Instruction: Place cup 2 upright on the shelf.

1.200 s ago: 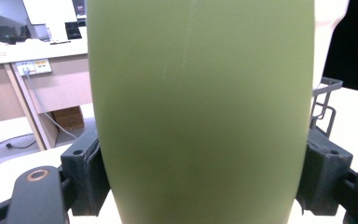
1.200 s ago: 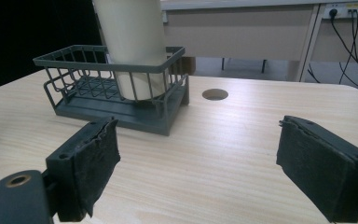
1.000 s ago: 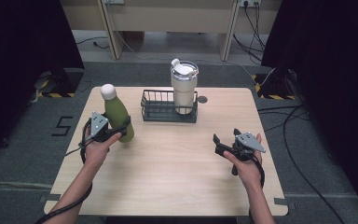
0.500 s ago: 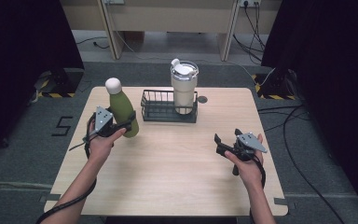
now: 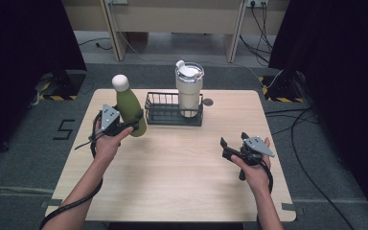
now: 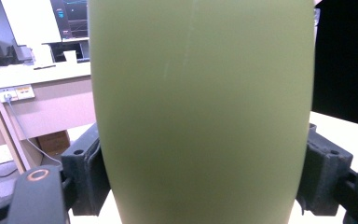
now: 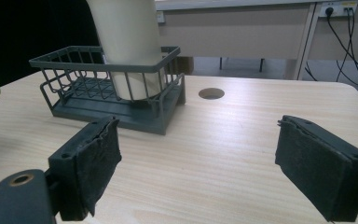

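Observation:
A green bottle (image 5: 128,103) with a pale cap hangs tilted just left of the dark wire basket (image 5: 172,118). My left gripper (image 5: 133,122) is shut on its lower body. In the left gripper view the bottle (image 6: 200,93) sits between both pads (image 6: 89,172). A cream tumbler (image 5: 189,91) with a lid stands upright in the basket's right half. My right gripper (image 5: 226,148) hovers over the table's right front. Its jaws stand apart with nothing between them (image 7: 214,172), facing the basket (image 7: 74,109) and tumbler (image 7: 126,32).
The light wooden table (image 5: 172,182) has a round cable hole (image 5: 208,102) just right of the basket. Desk legs and cables stand beyond the far edge. The basket's left half holds nothing.
My left gripper has carried the green bottle up and to the right, closer to the basket. The right hand has stayed where it was.

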`<state>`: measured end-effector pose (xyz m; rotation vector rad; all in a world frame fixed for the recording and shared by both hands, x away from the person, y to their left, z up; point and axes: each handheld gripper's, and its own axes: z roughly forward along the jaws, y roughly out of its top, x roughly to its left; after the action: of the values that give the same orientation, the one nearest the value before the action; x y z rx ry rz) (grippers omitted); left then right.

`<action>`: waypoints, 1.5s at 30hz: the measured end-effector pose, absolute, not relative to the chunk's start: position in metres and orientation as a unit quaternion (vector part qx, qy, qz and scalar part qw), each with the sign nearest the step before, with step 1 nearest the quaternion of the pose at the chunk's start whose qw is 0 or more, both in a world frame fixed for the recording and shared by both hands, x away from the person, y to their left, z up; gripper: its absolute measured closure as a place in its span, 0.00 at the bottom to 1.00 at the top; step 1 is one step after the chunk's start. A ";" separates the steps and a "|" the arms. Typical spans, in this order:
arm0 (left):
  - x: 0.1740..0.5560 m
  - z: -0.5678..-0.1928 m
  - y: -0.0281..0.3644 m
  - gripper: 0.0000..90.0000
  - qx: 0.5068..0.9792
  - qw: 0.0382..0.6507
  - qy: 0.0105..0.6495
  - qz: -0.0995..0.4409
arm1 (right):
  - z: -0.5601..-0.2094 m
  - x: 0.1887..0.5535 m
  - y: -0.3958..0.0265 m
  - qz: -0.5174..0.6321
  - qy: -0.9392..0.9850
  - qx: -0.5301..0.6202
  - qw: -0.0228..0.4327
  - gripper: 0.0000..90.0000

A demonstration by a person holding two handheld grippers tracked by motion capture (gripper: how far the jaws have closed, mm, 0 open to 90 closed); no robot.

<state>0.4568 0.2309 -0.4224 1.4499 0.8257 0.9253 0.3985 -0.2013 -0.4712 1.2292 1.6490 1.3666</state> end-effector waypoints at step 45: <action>0.483 -0.394 0.204 0.22 0.620 0.588 0.335 0.396 | -0.475 0.399 -0.200 0.519 0.633 0.472 0.327 0.16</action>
<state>0.4825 0.2041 -0.3944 1.4455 0.7816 0.9237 0.3991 -0.2001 -0.4749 1.2356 1.6585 1.3590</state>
